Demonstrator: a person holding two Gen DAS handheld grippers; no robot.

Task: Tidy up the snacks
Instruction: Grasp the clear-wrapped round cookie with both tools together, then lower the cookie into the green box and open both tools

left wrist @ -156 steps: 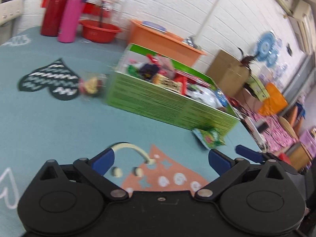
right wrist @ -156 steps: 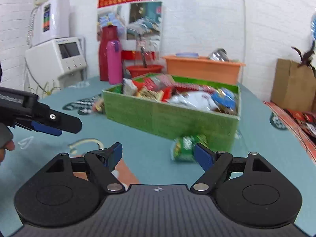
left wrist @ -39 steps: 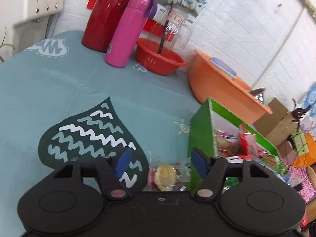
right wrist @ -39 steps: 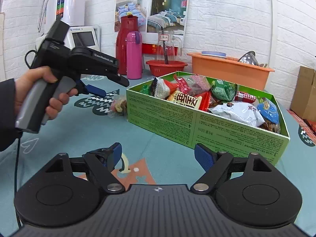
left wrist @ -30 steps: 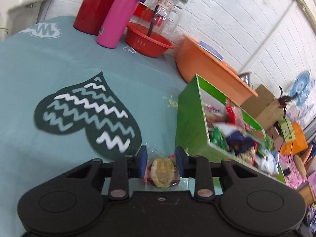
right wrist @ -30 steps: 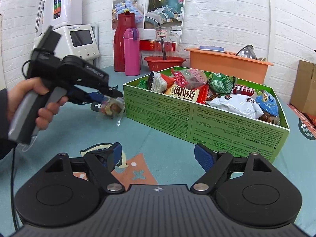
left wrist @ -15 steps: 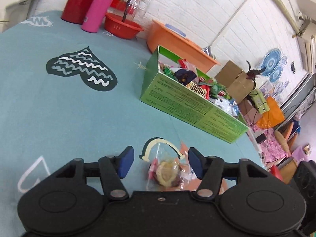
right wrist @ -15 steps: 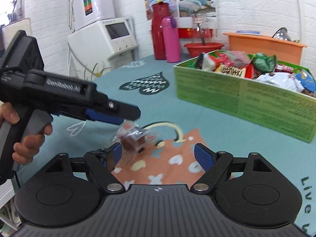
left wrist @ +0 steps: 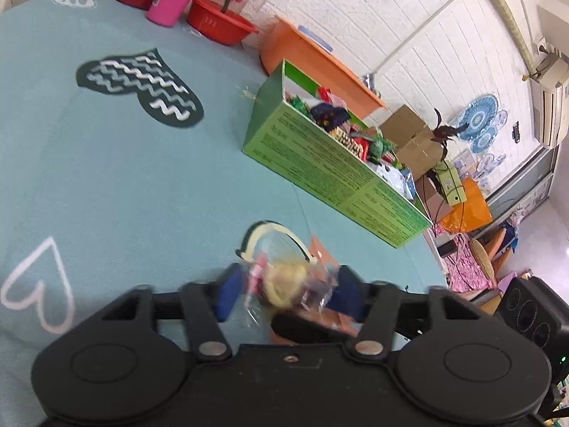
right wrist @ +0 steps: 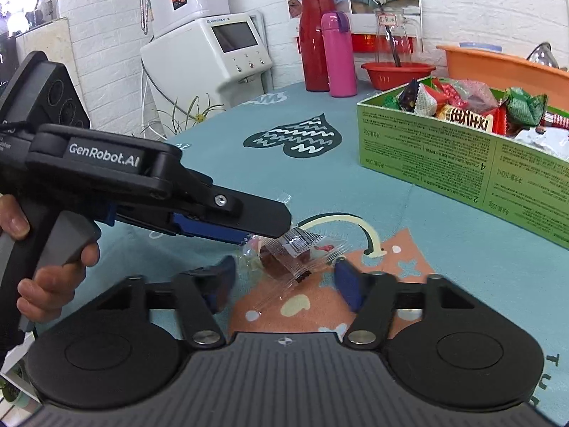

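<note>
Carried from beside the green box (left wrist: pixel 330 167), the wrapped snack (right wrist: pixel 295 249) now lies between both half-closing tools, unclamped.

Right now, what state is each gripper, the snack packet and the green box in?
left gripper: jaws just closing around snack packet, contact blurred
right gripper: just closing, packet between, pads clear
snack packet: outside box, between both grippers
green box: open top, full of snacks

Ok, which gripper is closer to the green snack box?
Right, narrowly. Both tips meet at the wrapped snack, jaws having just been closing around it; the left gripper reaches in from the side away from the green box, the right gripper sits boxward.
</note>
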